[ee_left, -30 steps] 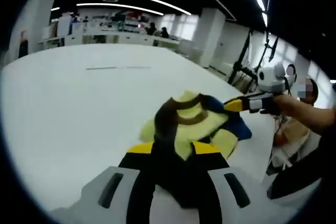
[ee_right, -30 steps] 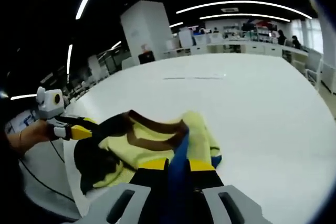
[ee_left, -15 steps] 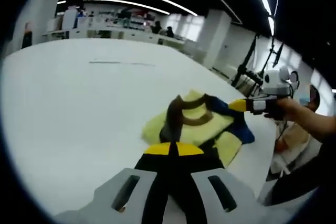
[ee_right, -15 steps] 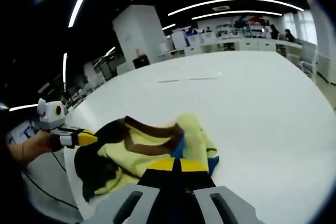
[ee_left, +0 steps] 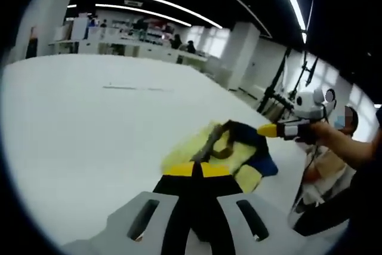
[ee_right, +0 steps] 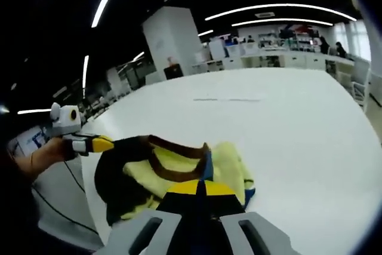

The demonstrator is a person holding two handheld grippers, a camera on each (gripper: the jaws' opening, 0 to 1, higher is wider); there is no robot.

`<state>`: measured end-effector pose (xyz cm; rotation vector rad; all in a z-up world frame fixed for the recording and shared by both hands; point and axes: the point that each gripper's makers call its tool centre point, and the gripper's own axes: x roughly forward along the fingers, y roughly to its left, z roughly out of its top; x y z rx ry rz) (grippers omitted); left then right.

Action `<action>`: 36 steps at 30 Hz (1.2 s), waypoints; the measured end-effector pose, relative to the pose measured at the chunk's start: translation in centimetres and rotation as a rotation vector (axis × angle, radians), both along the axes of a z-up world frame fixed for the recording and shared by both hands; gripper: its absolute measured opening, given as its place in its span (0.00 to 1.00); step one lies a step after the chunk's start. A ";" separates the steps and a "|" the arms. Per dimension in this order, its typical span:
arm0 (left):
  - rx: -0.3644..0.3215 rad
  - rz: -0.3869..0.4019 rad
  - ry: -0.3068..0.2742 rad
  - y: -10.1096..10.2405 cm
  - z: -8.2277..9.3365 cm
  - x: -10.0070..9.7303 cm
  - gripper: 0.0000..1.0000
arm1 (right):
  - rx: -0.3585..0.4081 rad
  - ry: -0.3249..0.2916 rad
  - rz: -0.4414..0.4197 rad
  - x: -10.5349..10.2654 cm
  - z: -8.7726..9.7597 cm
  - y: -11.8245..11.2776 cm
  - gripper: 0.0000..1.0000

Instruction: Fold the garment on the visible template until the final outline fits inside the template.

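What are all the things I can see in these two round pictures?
garment: one, yellow with brown trim plus black and blue parts, bunched near the table's edge, held at two ends
table: one, white, very large, under the garment
thin line mark: one, dark, far out on the tabletop
pillar: one, white, behind the table
ceiling light strips: several, white, overhead
desks with people: a row, far background, too small to detail
left gripper: one, grey and black with yellow tips, shut on the black part of the garment
right gripper: one, same colours, shut on the blue part
person's hand: one, holding the right gripper
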<state>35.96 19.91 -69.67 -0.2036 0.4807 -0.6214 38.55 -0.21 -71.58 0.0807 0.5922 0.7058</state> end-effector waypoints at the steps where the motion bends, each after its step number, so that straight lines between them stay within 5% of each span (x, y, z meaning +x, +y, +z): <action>1: -0.010 0.008 -0.008 0.1 0.4 0.1 0.00 | 0.004 -0.008 0.001 0.1 0.4 0.0 0.00; 11: -0.078 0.013 -0.103 1.1 5.3 1.9 0.00 | -0.009 -0.088 0.007 1.6 4.8 -0.1 0.00; 19: -0.171 0.048 -0.113 1.8 8.0 4.2 0.00 | -0.033 -0.141 -0.024 4.3 7.2 -0.6 0.00; 30: -0.175 0.068 -0.126 2.2 9.9 8.2 0.00 | -0.041 -0.216 -0.081 8.3 9.9 0.2 0.00; 36: -0.208 0.107 -0.091 3.0 9.0 11.3 0.00 | -0.090 -0.271 -0.142 11.7 9.8 0.0 0.00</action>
